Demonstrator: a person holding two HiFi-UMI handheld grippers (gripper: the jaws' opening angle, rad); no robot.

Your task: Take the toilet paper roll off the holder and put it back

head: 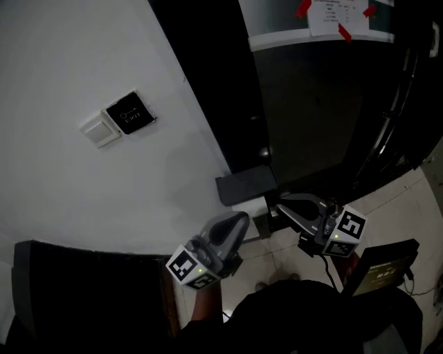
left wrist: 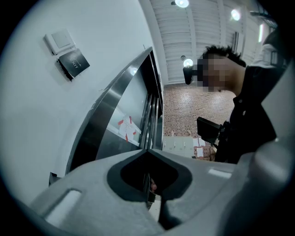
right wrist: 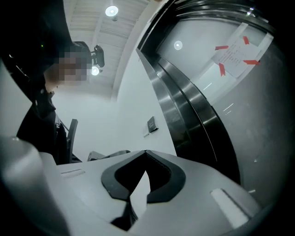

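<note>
Both handheld grippers hover near a white wall (head: 83,193) with the job apparently not under way. The left gripper (head: 237,222) has its jaws closed tip to tip on nothing, as its own view (left wrist: 148,152) confirms. The right gripper (head: 282,207) is likewise fully closed and empty (right wrist: 146,152). No toilet paper roll can be made out with any certainty, and none sits between either pair of jaws. Just beyond the left jaws, and just beside the tips of the right jaws, a dark grey slab (head: 246,185) juts out where the wall meets a dark glass door (head: 311,104), with a pale patch (head: 252,206) directly under it. In this dim light it cannot be told whether these are the holder and the roll. If they are, the roll reads only as a small whitish shape tucked beneath a cover, and judging by the empty jaws, both the taking-off and the putting-back are either yet to start or already finished. Well above and away from the left jaws, a black exit switch (head: 129,115) is fixed to the wall, and a notice taped with red strips (head: 339,17) hangs high on the door beyond the right jaws.
</note>
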